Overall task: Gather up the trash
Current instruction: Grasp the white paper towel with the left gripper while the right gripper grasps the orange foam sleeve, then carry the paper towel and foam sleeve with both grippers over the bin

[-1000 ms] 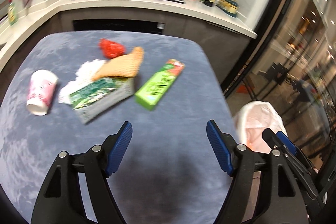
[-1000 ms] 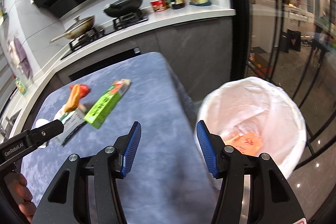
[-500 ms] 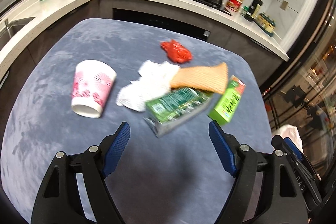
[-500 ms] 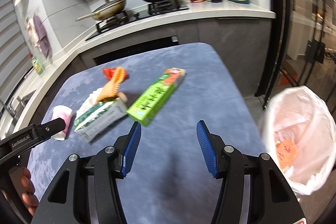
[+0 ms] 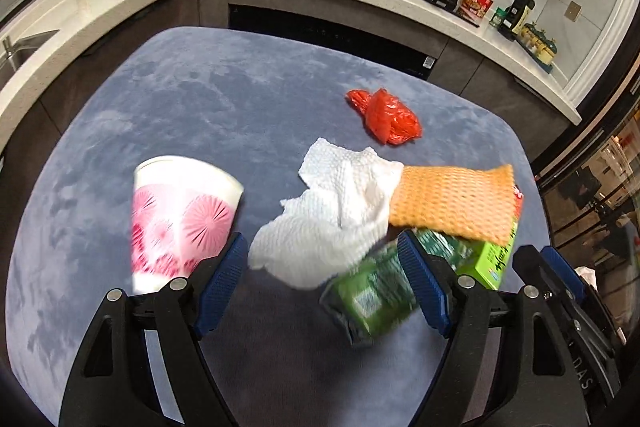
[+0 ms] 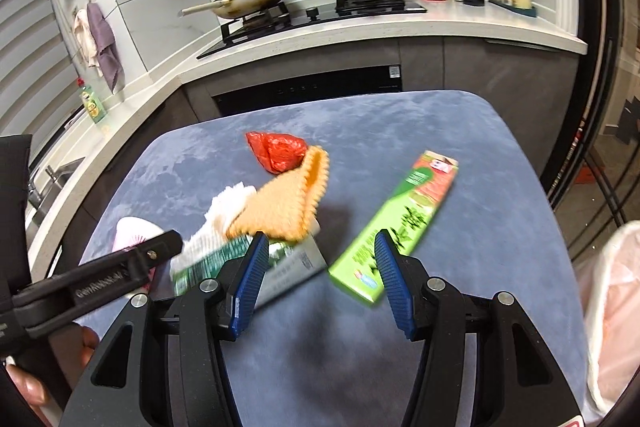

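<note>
Six pieces of trash sit on the blue tabletop; we hold none of them. Left gripper is wide open and empty, and the crumpled white paper towel lies dead ahead between its jaws, mid-frame, the nearest target. The pink paper cup, tipped on its side, is just left of the left jaw; the dark green packet sits lower right, partly under the orange foam net. The red plastic bag is further up-frame. Right gripper is about half open, also empty. The light green box lies just ahead of its right jaw, long axis running diagonally up-right, so we'd guess a wrist roll is needed to grip across the narrow side. The lined bin is at the right edge of the right view, closer to the right hand.
</note>
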Demonstrator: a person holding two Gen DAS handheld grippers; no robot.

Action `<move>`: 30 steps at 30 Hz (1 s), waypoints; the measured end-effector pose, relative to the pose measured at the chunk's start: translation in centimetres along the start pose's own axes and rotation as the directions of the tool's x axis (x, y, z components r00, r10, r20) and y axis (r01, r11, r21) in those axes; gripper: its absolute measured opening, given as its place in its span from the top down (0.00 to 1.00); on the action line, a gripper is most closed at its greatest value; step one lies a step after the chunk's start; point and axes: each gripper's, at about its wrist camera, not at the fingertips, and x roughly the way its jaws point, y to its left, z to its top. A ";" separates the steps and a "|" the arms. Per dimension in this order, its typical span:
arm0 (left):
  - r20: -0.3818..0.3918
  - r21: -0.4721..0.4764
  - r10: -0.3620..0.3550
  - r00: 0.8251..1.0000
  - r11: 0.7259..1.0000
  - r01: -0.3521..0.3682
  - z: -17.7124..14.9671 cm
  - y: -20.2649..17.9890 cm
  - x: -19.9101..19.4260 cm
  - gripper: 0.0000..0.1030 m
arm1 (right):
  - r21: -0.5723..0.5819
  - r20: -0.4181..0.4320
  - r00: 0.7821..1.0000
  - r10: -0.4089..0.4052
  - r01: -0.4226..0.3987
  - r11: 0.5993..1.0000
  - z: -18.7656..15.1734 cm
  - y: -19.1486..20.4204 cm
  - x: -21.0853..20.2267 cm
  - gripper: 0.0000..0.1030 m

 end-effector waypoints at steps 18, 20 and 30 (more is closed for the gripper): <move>-0.072 0.051 -0.056 0.996 0.997 0.060 -0.1 -1.1 3.7 0.92 | -0.018 -0.030 0.998 0.054 -0.054 0.998 1.3 0.6 3.9 0.82; -0.066 0.055 -0.058 0.996 0.997 0.062 -0.2 -1.2 3.4 0.94 | -0.017 -0.023 0.998 0.056 -0.056 0.998 1.3 0.5 3.5 0.85; 0.020 0.061 -0.078 0.997 0.995 0.077 0.7 -2.0 -1.0 0.97 | -0.007 0.078 0.996 0.044 -0.043 0.999 2.5 -0.2 -1.0 0.88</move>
